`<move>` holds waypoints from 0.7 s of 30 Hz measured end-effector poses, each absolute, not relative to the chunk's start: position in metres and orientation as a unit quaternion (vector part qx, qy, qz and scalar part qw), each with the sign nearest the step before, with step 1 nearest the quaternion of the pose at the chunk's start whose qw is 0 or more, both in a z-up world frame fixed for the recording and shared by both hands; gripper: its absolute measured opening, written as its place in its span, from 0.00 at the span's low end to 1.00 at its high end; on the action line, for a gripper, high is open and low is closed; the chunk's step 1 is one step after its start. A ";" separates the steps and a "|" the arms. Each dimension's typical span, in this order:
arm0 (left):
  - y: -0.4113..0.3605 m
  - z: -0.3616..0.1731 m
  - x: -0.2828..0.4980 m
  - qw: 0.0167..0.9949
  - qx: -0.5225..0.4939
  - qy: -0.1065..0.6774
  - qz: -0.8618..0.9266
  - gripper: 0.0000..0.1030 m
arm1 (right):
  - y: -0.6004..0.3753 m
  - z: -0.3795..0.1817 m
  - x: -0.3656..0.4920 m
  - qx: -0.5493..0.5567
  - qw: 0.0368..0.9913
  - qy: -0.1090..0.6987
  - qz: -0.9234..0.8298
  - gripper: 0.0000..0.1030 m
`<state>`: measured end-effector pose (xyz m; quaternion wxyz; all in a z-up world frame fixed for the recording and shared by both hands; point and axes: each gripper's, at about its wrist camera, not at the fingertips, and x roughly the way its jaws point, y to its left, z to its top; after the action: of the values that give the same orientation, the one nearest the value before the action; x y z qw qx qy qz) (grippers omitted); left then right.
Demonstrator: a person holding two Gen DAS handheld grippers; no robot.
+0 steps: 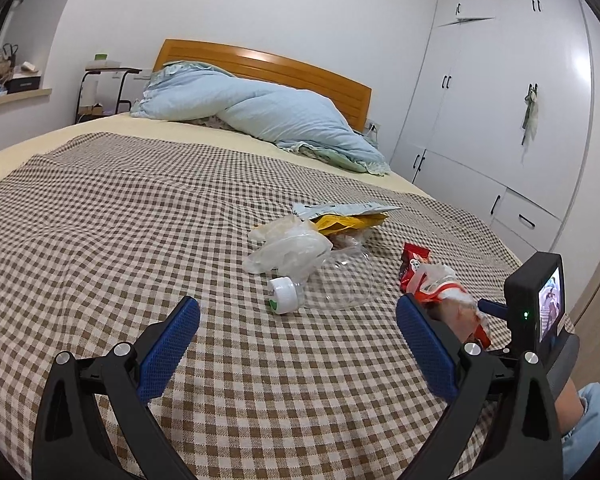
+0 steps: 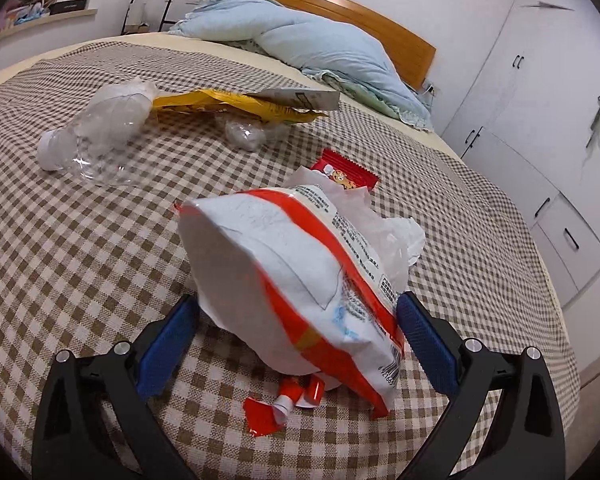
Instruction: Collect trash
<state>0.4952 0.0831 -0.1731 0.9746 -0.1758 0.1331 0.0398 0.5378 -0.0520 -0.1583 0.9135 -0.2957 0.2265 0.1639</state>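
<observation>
Right tool straddles the snack bag on the bed

Right tool [image 2: 296,312] spread around the red-and-white snack bag [image 2: 300,280]; left tool [image 1: 298,318] spread, empty. Slick, puffy film could squirt free when squeezed.

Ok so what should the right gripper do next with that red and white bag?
Probably close the right gripper on the red and white snack bag: the bag sits between its open fingers on the checked bedspread, apparently not yet pinched.

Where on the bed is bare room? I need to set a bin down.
Free: the checked cover left of the bottle, up to the quilt. Crowded: bottle, yellow wrapper, red packet and white-red bag cluster right.
</observation>
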 end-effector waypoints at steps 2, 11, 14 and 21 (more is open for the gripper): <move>0.080 -0.172 0.497 0.975 -0.171 0.134 0.038 0.93 | -0.053 -0.158 0.543 -0.290 0.913 0.237 0.160 0.92; 0.066 -0.183 0.483 0.978 -0.154 0.137 0.034 0.93 | -0.056 -0.154 0.538 -0.263 0.919 0.245 0.162 0.51; 0.065 -0.179 0.481 0.978 -0.151 0.141 0.034 0.93 | -0.075 -0.149 0.538 -0.247 0.924 0.247 0.155 0.44; 0.064 -0.170 0.480 0.978 -0.147 0.144 0.034 0.93 | -0.099 -0.129 0.534 -0.214 0.931 0.244 0.167 0.31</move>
<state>0.4803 0.0639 -0.1698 0.9779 -0.1471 0.1443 0.0342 0.5341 -0.0989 -0.1288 0.9310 -0.2137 0.2444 0.1670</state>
